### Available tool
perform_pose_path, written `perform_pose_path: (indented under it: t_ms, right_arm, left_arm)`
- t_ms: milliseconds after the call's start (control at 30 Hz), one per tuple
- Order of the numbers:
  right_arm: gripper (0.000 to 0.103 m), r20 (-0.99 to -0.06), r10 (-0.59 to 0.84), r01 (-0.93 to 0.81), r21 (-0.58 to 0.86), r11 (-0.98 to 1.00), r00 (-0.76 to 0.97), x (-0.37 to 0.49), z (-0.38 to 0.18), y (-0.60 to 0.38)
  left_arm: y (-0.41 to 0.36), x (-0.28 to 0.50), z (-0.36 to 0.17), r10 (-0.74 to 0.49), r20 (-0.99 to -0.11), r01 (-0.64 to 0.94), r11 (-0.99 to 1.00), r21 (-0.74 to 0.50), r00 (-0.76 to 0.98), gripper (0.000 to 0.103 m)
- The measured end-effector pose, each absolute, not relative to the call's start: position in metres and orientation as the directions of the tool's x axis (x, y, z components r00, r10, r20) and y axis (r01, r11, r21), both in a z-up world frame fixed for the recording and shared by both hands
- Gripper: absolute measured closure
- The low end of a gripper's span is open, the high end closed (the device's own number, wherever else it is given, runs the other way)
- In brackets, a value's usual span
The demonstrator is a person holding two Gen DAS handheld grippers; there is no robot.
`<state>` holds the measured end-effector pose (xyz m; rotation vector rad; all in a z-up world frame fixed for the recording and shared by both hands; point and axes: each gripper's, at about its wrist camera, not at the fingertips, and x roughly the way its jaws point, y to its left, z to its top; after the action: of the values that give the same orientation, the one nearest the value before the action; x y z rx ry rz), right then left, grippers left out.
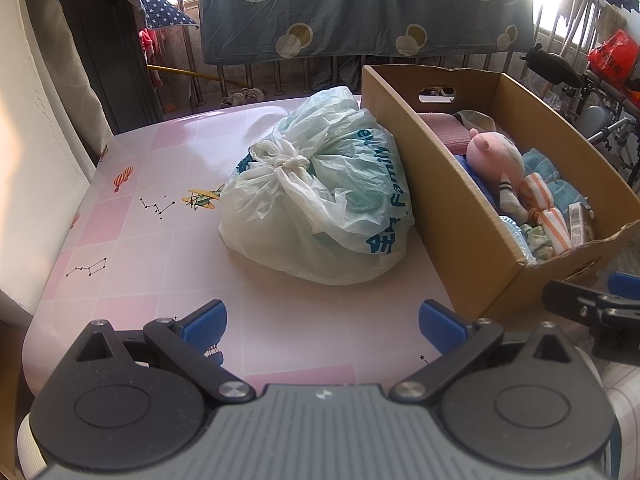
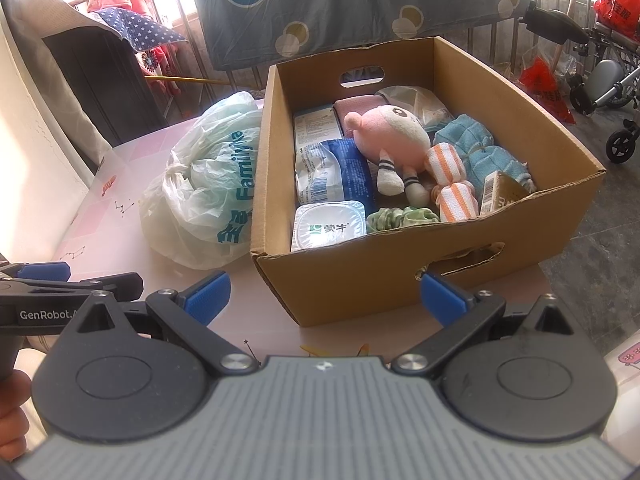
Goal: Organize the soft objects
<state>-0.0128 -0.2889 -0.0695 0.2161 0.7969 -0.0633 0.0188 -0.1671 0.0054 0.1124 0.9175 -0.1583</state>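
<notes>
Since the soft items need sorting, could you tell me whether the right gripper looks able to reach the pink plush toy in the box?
Probably yes: the right gripper is open and empty, the cardboard box has no lid, and the pink plush toy lies on top, uncovered.

We see a pink checked surface [image 1: 132,264] printed with small drawings: a hot-air balloon, a little plane and dotted star patterns. A knotted white plastic bag [image 1: 320,192] with blue-green lettering lies on it near the middle. Just to the bag's right, touching it, stands an open cardboard box [image 2: 360,276] with a handle hole cut in each end wall.
</notes>
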Motion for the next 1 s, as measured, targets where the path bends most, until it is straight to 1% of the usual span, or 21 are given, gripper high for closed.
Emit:
perform_pose_path:
  t_ms: [1000]
  right_arm:
    - [0.001, -0.717, 0.03, 0.132, 0.169, 0.977, 0.696, -0.0112, -0.069, -0.2897]
  left_arm:
    - [-0.166, 0.0203, 0.0063, -0.089, -0.798, 0.181, 0.983, 0.026, 0.596, 0.0]
